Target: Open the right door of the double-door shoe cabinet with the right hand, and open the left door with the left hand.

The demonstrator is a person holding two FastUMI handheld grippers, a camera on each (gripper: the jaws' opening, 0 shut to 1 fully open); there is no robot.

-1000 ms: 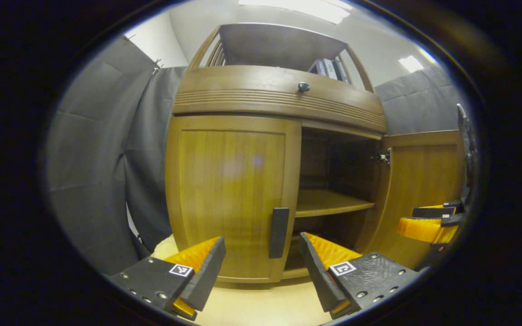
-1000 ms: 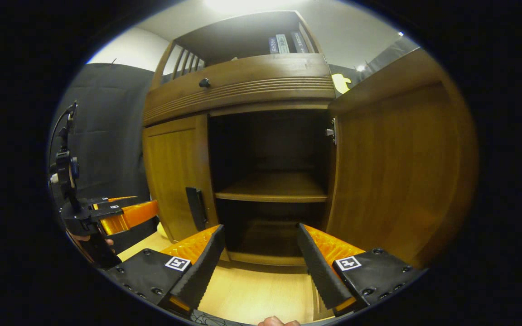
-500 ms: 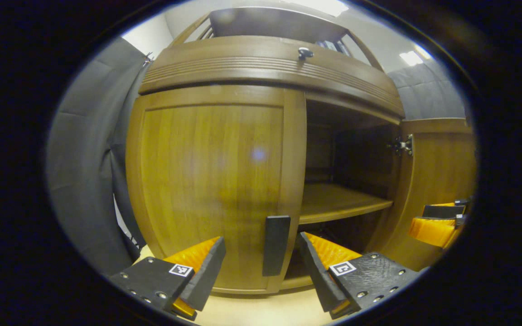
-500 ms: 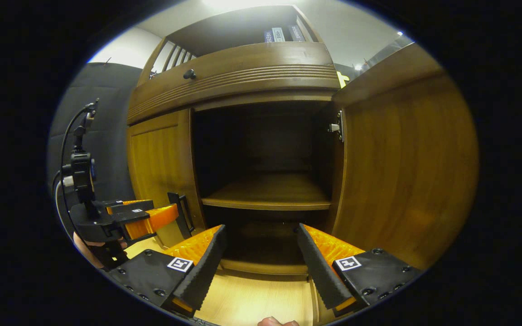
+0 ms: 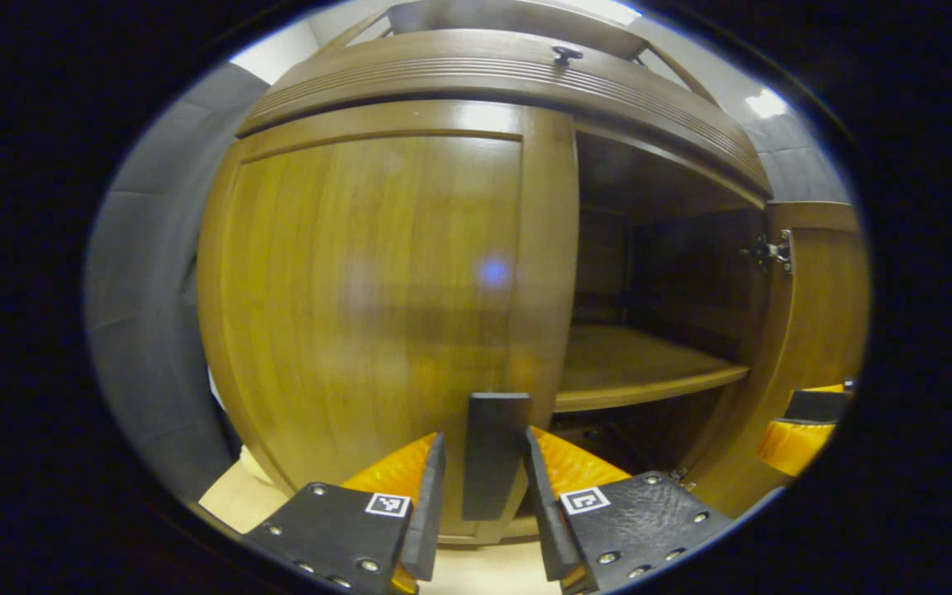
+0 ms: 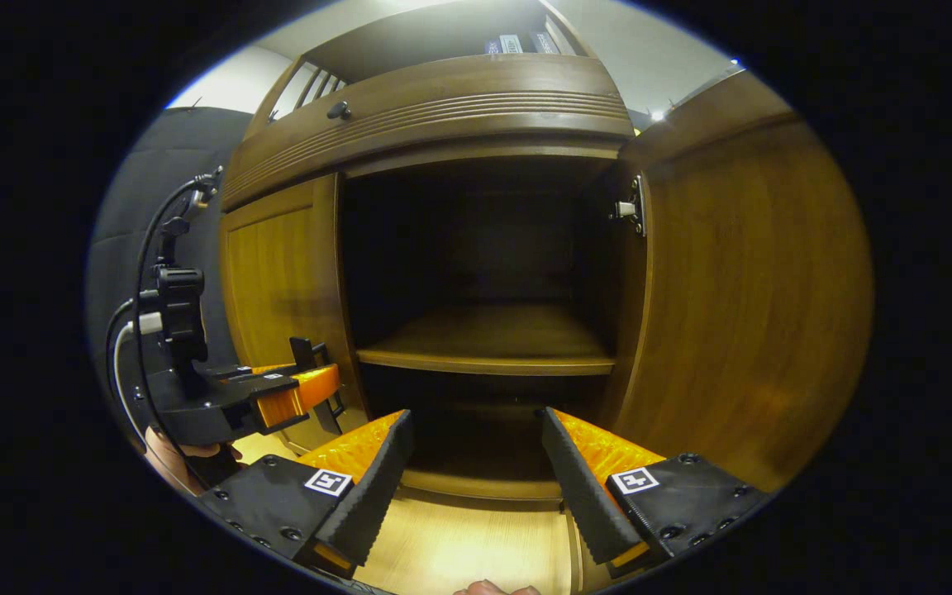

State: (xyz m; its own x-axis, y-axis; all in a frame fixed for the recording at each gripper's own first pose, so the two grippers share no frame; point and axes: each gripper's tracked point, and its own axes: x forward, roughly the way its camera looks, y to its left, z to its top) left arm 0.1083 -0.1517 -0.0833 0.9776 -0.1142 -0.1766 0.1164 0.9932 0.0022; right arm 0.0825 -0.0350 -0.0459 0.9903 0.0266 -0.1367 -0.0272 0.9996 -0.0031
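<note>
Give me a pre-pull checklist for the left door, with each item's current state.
1. Right door swung open: ok.
2. Left door closed, ready to pull: ok.
3. Left door handle sits between the left gripper fingers: ok.
4. Both fingers pressing on the handle: cannot tell; they are close on either side, but contact is unclear.
5. Right gripper open, holding nothing, clear of the left door's swing: ok.
6. Shelf edge not blocking the left door: ok.
</note>
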